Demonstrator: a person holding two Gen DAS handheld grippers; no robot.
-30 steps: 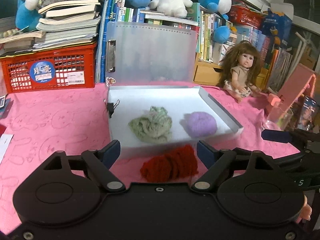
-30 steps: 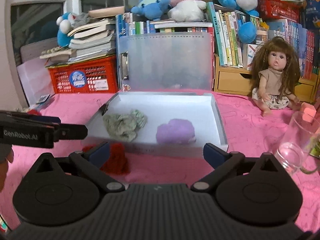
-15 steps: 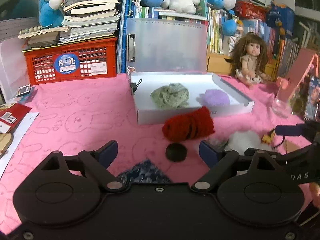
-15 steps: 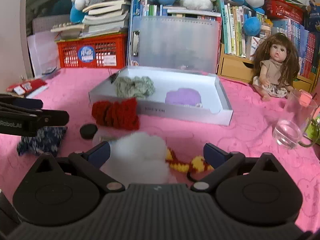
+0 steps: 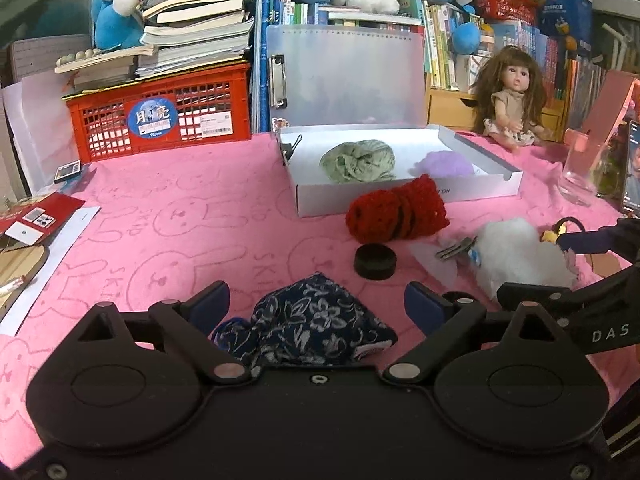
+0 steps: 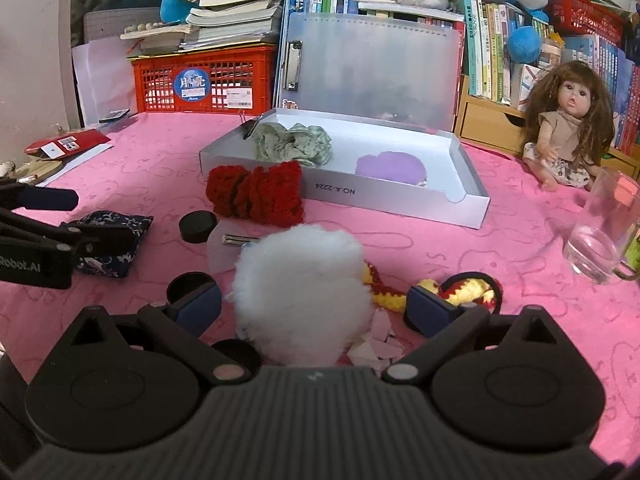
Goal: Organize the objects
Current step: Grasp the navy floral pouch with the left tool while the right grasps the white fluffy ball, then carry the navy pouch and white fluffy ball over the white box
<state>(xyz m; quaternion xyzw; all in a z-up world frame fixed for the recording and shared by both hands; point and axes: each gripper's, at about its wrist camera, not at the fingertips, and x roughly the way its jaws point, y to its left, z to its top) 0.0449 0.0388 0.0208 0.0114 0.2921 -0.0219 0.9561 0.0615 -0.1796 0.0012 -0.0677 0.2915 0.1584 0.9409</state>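
Both sets of jaws are seen wide, with nothing gripped. The left gripper (image 5: 316, 306) has just been opening its jaws and has been brought down from over the box (image 5: 404, 196); a floral pouch (image 5: 308, 326) now lies between them, untouched by the pads. The right gripper (image 6: 314, 304) has likewise been lowered, a white puff (image 6: 302, 292) standing between its jaws. A red knit (image 6: 256, 194) rests ahead, against the box. Two pickups are judged imminent; boxing is outstanding.

Knitted roll (image 5: 396, 211) before box (image 5: 404, 196)
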